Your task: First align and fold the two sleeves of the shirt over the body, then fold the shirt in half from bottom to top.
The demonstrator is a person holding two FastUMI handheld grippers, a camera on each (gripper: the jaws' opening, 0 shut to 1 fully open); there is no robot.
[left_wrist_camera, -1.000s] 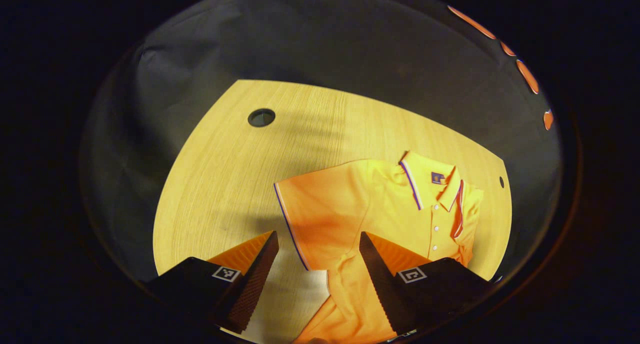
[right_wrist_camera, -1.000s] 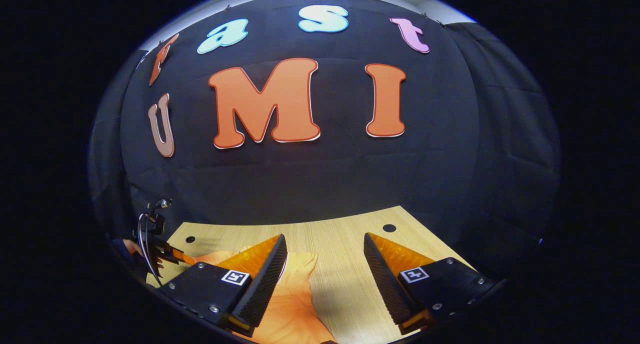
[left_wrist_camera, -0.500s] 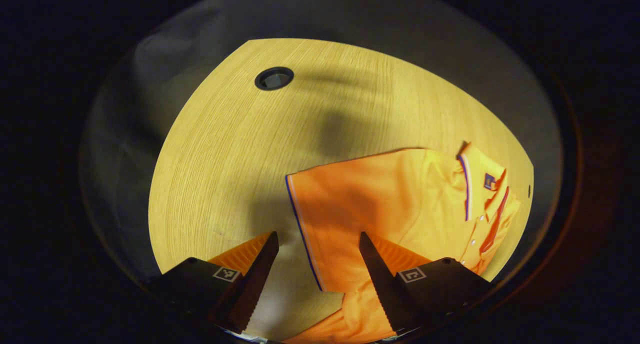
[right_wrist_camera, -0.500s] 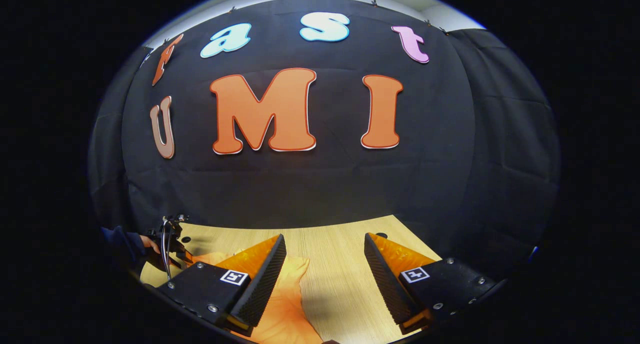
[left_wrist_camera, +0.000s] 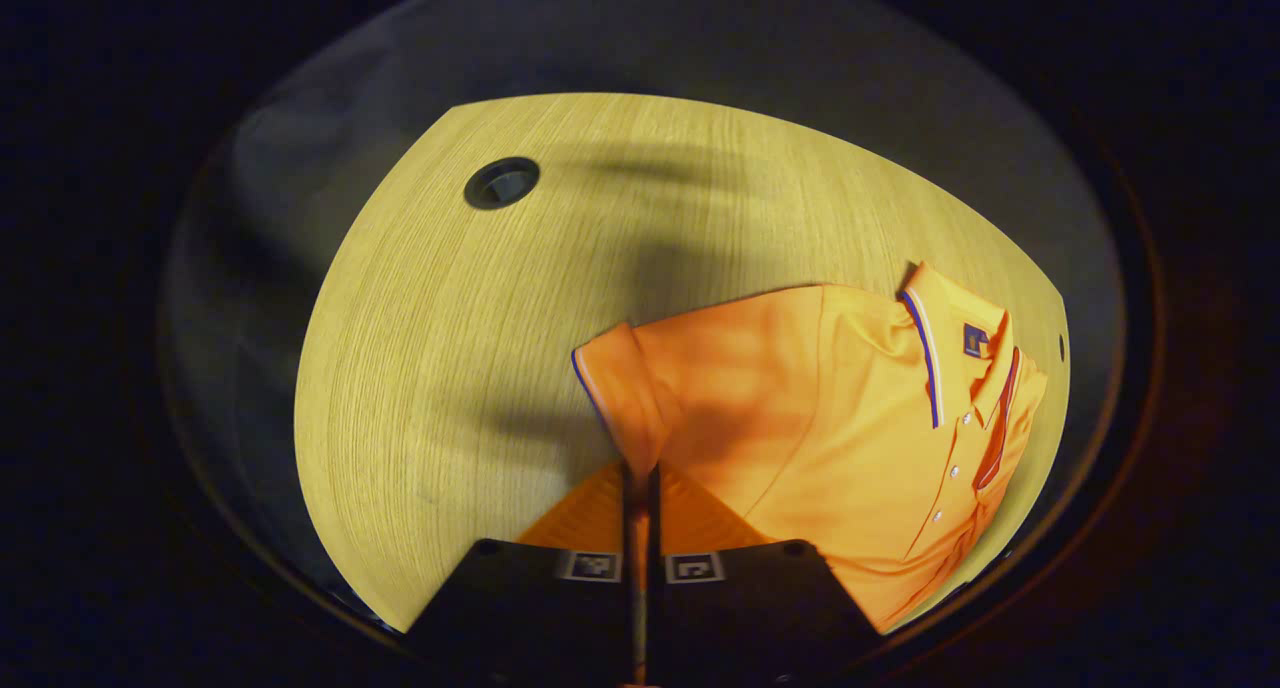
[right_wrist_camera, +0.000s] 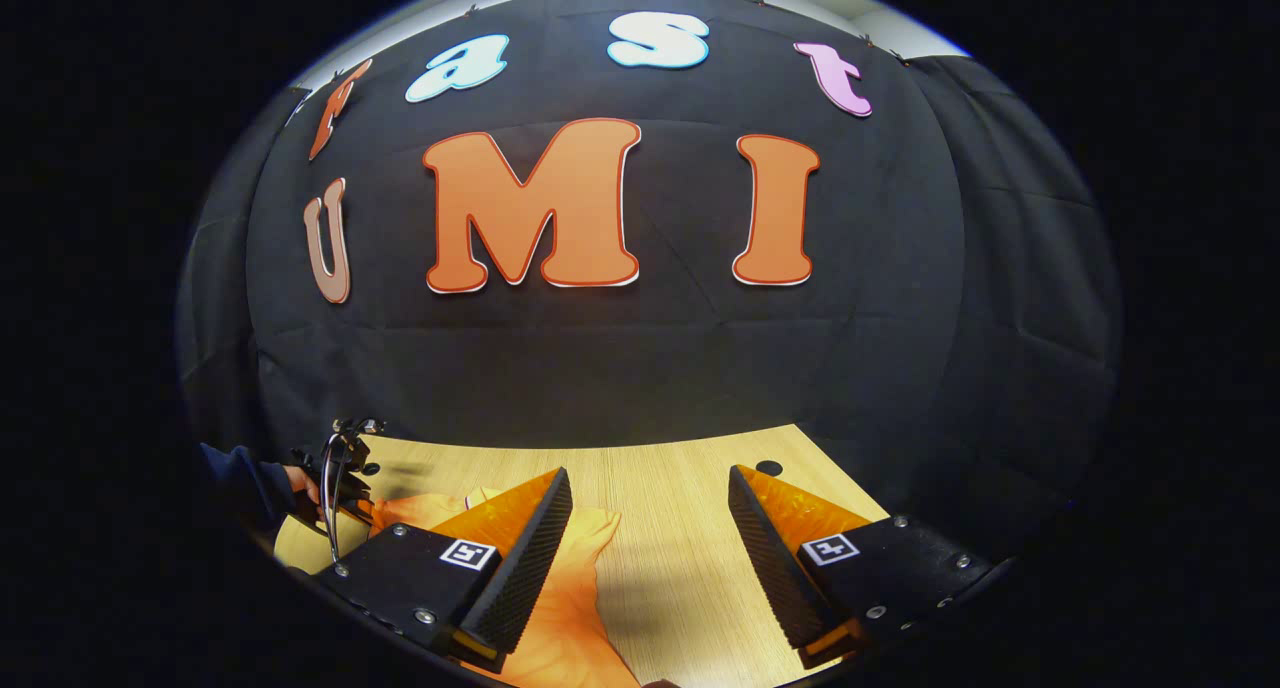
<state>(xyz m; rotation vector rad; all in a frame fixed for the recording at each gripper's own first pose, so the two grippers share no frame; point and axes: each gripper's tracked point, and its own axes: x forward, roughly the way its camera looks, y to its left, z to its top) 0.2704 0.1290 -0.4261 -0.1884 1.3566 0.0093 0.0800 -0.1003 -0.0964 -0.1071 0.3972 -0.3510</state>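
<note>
The shirt (left_wrist_camera: 850,418) lies at lower right of the bench (left_wrist_camera: 450,348). The left tool (left_wrist_camera: 640,488) pinches its sleeve (left_wrist_camera: 625,393); the right tool (right_wrist_camera: 650,528) hangs spread. Sleeve folding is under way; next, likely carry the sleeve over the body.

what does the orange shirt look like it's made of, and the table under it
Orange shirt: likely a matte knit, polo-type fabric; it drapes softly and bunches where the left tongs pinch the sleeve. Table: pale wood or wood-look laminate, with fine straight grain lines and low sheen.
</note>
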